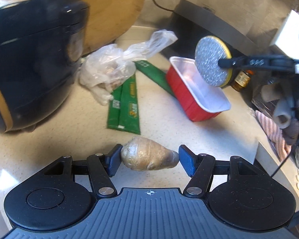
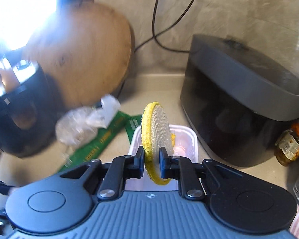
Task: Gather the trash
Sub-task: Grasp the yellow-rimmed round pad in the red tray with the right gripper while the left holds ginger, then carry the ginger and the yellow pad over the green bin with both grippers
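My left gripper (image 1: 149, 158) is shut on a brown potato-like lump (image 1: 147, 153) and holds it just above the speckled counter. My right gripper (image 2: 151, 159) is shut on a round yellow-edged scouring pad (image 2: 155, 139); it also shows in the left wrist view (image 1: 213, 60), held over a red tray with a white inside (image 1: 197, 91). The tray shows white below the pad in the right wrist view (image 2: 187, 135). A crumpled clear plastic bag (image 1: 113, 65) and green wrappers (image 1: 127, 107) lie on the counter beyond the lump.
A black and gold cooker (image 1: 29, 59) stands at the left, a round wooden board (image 1: 113, 10) behind it. A grey appliance (image 2: 245, 99) stands at the right with a sauce jar (image 2: 291, 143) beside it. Cloths and clutter (image 1: 279, 123) lie past the counter's right edge.
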Action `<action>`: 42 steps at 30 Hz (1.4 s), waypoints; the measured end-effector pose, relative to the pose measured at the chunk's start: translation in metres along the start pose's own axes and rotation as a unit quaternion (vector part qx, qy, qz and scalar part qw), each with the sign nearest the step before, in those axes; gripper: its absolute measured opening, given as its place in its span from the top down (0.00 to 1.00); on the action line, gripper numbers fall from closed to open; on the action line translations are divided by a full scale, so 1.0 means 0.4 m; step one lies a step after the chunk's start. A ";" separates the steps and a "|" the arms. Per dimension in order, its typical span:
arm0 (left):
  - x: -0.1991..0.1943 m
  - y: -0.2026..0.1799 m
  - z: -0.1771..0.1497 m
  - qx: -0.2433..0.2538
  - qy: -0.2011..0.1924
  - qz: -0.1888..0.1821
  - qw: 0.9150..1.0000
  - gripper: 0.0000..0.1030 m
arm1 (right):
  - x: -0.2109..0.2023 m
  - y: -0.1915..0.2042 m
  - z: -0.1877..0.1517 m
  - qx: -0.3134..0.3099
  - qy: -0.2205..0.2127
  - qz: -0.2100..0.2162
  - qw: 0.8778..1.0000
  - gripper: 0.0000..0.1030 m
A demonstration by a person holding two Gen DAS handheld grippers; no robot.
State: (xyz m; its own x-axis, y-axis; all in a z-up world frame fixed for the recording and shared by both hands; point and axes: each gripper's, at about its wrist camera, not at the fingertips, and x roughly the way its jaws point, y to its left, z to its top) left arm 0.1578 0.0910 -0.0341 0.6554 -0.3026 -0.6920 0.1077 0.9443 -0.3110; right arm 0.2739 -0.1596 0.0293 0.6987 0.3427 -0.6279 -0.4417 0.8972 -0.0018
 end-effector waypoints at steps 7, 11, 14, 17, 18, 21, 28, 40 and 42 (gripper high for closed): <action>0.006 -0.070 0.033 0.058 -0.002 -0.044 0.997 0.35 | -0.157 0.020 -0.040 0.033 -0.028 -0.011 0.999 0.86; 0.026 -0.156 0.039 0.107 0.010 -0.085 0.991 0.35 | -0.247 0.018 -0.108 0.065 -0.031 -0.033 0.997 0.86; 0.054 -0.241 0.024 0.148 0.032 -0.124 0.981 0.35 | -0.309 -0.001 -0.179 0.092 -0.024 -0.067 0.993 0.86; 0.085 -0.336 -0.013 0.191 0.061 -0.166 0.966 0.34 | -0.365 -0.029 -0.265 0.126 -0.006 -0.110 0.986 0.86; 0.093 -0.369 -0.029 0.206 0.072 -0.180 0.959 0.34 | -0.380 -0.041 -0.295 0.138 0.000 -0.123 0.983 0.86; 0.124 -0.464 -0.084 0.245 0.108 -0.216 0.939 0.34 | -0.429 -0.085 -0.397 0.192 0.020 -0.159 0.968 0.86; 0.256 -0.653 -0.266 0.318 0.225 -0.266 0.882 0.34 | -0.492 -0.176 -0.654 0.313 0.068 -0.216 0.922 0.86; 0.628 -0.699 -0.617 0.307 0.426 -0.167 0.835 0.35 | -0.403 -0.284 -1.103 0.518 0.152 -0.212 0.814 0.86; 0.672 -0.697 -0.649 0.300 0.446 -0.142 0.831 0.35 | -0.387 -0.290 -1.147 0.542 0.158 -0.206 0.799 0.86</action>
State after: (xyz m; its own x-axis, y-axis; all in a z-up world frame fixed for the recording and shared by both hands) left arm 0.1100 -0.2870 -0.3024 -0.2464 -0.2465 -0.9373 0.6916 0.6328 -0.3483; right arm -0.0414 -0.4446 -0.2304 0.4073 0.0225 -0.9130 0.6563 0.6880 0.3098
